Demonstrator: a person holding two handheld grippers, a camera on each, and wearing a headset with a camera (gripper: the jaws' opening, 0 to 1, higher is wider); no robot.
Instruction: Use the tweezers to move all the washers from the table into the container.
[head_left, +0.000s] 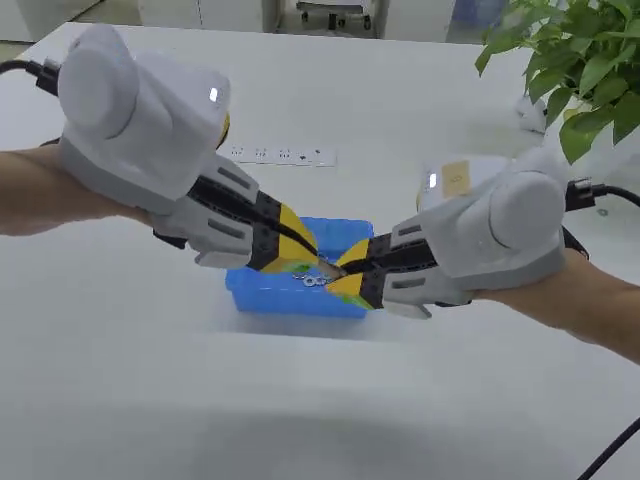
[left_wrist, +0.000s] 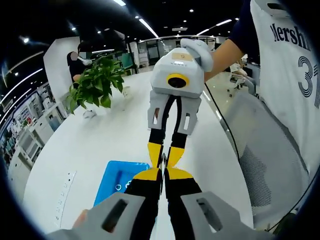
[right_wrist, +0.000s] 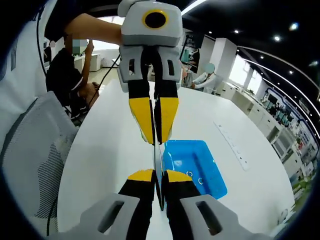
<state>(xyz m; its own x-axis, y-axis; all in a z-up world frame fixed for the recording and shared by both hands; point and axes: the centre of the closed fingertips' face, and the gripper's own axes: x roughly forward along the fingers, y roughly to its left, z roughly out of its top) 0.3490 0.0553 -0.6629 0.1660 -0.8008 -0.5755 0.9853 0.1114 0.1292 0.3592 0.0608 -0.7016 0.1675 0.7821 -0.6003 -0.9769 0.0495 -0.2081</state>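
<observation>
Washers (head_left: 312, 281) are sitting inside the blue container (head_left: 262, 295), right under both sets of tips. Left gripper (head_left: 308, 262) and right gripper (head_left: 347, 282) are angling down toward each other, meeting nose to nose over the box. Right one is clamping the tweezers (right_wrist: 158, 165), which are running straight ahead into the left one's squeezed-together jaws. Looks like that one's pinching them too.

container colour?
The container is plain blue; it shows best in the right gripper view.
</observation>
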